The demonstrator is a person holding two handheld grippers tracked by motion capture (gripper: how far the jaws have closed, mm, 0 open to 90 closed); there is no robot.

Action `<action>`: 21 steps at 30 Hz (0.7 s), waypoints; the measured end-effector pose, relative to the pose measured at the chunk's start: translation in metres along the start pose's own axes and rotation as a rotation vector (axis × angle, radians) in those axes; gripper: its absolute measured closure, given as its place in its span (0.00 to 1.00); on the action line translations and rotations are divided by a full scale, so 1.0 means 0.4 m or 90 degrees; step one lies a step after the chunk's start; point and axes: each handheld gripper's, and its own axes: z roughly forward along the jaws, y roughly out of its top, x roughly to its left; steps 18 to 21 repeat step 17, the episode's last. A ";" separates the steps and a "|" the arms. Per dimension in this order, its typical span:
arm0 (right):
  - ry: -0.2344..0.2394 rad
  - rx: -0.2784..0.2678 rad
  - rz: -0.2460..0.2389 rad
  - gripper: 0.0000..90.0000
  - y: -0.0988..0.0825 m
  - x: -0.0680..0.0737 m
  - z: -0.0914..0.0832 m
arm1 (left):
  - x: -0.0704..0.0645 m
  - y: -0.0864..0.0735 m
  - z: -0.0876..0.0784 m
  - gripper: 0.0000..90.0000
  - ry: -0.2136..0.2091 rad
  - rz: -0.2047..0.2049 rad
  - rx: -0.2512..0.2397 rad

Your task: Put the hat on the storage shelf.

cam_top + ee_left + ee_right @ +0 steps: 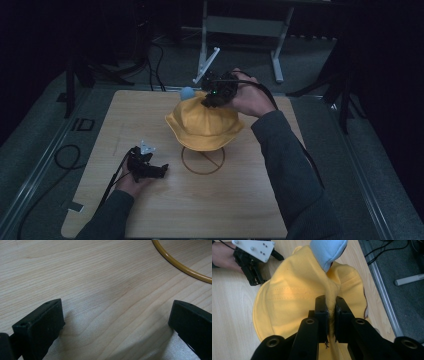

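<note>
On the left of the wooden table (90, 150), the left gripper (161, 171) rests low in the person's left hand, its jaws spread wide with bare wood between them and the yellow ring base (180, 266) of a stand lying just beyond. At the middle, the yellow hat (205, 127) sits over that stand, a pale blue ball (187, 93) at its far edge. To the right, the right gripper (331, 311) pinches a raised fold of the hat's crown, jaws narrow with cloth squeezed between the pads.

Yellow bucket hat (205, 127), crown pinched, sits atop its ring-based stand (202, 161).
</note>
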 end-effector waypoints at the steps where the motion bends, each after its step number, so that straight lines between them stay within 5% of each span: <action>1: -0.001 0.002 -0.001 0.92 0.002 0.002 0.003 | 0.000 0.000 0.000 0.00 0.000 0.000 0.000; 5: -0.005 0.001 -0.001 0.91 0.002 0.003 0.002 | 0.000 0.000 0.000 0.00 0.000 0.000 0.000; 9: -0.014 -0.017 0.004 0.67 0.001 0.004 -0.008 | 0.000 0.000 0.000 0.00 0.000 0.000 0.000; 13: -0.024 -0.032 0.022 0.57 -0.001 -0.004 -0.022 | 0.000 0.000 0.000 0.00 0.000 0.000 0.000; 21: -0.027 -0.030 0.025 0.54 -0.005 -0.007 -0.029 | 0.000 0.000 0.000 0.00 -0.001 0.000 0.000</action>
